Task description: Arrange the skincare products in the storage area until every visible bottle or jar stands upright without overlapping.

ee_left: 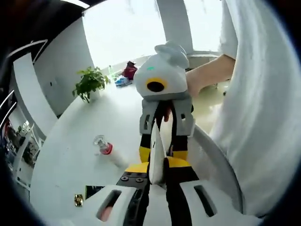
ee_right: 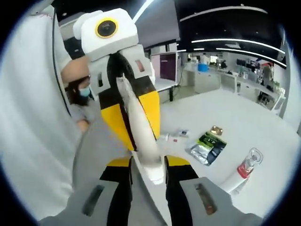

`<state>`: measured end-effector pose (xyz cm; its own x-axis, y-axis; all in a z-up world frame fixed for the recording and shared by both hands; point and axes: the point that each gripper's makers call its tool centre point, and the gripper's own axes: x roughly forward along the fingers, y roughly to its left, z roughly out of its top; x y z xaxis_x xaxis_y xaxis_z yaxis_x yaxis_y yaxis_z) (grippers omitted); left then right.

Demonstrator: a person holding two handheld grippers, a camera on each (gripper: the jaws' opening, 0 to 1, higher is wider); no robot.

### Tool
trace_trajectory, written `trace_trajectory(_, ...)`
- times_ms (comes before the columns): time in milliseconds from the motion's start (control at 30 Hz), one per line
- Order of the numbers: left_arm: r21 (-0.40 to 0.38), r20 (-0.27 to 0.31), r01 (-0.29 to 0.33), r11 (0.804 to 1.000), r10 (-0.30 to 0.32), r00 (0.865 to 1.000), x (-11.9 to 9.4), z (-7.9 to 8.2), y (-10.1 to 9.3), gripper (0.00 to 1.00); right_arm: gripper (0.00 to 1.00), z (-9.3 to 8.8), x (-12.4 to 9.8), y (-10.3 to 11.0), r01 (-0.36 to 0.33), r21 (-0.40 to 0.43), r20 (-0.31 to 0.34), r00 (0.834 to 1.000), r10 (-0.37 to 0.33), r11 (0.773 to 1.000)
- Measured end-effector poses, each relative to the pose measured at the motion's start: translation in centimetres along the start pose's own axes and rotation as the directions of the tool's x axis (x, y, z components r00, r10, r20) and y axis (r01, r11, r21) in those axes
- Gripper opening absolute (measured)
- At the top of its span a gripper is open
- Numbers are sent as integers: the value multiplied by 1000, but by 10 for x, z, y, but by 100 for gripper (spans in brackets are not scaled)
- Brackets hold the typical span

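Both claws, left claw (ee_left: 157, 162) and right claw (ee_right: 149, 172), clamp one white tube (ee_right: 141, 134) between them. Release one claw before standing it beside the clear-capped bottle (ee_right: 242, 172) mid-worktop (ee_right: 244, 127).

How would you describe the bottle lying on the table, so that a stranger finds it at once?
On the white table, look beside the dark green packet. The bottle lies on its side, white-bodied, with a red collar and a clear cap.

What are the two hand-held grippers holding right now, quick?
Left hand-held gripper: closed on one end of a white tube.
Right hand-held gripper: closed on the other end of the same white tube.
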<state>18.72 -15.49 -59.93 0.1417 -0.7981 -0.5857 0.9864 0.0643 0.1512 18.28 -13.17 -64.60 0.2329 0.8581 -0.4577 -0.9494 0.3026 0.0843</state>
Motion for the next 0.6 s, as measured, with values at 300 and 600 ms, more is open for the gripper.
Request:
trace_trajectory(300, -45, 9, 6, 999, -6, 1000, 17, -11, 24, 14, 39, -16, 5, -20, 90, 145, 23, 995, -94, 985)
trace_trajectory(600, -102, 22, 1, 995, 1, 1000, 34, -26, 49, 14, 55, -36, 10, -34, 193, 227, -17, 981, -194, 955)
